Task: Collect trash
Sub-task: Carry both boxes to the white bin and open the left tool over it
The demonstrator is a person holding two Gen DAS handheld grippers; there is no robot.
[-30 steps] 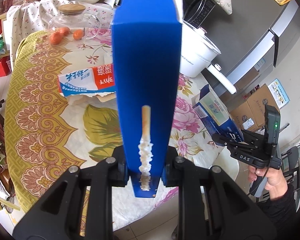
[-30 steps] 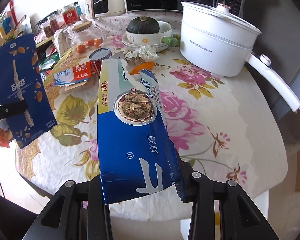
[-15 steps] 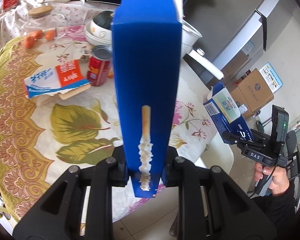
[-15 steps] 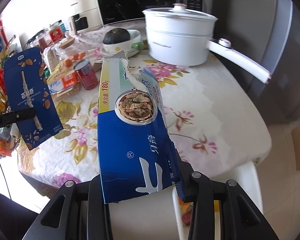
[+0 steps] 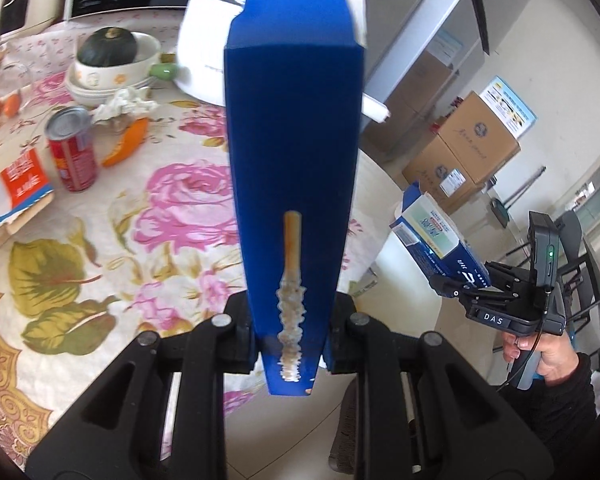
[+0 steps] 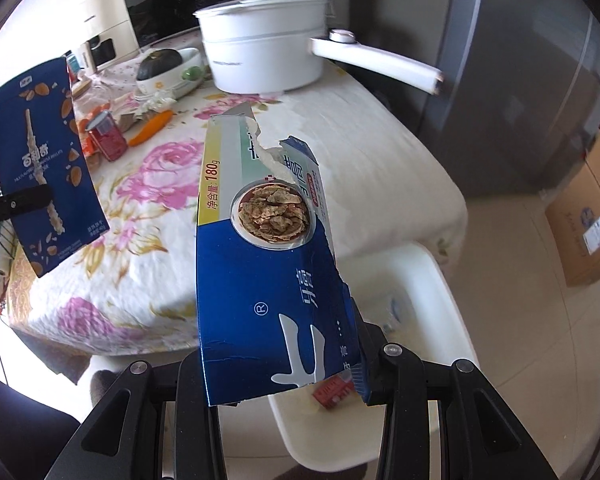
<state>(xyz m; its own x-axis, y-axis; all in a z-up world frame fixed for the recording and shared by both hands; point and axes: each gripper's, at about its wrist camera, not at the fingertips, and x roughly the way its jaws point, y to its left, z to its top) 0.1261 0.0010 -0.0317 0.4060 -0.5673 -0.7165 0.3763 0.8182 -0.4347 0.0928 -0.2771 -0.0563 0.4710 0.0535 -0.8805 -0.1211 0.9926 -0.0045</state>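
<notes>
Our right gripper (image 6: 284, 364) clamps the torn cereal box (image 6: 268, 280) directly over the white bin (image 6: 432, 312) (probably already holding scraps); our left gripper (image 5: 292, 340), farther off, pinches the biscuit-stick box (image 5: 294, 152) above the table edge.

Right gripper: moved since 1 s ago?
Yes. The right gripper, shut on the torn box, has pulled back off the table toward the white bin; the box bottom now hangs above the bin.
</notes>
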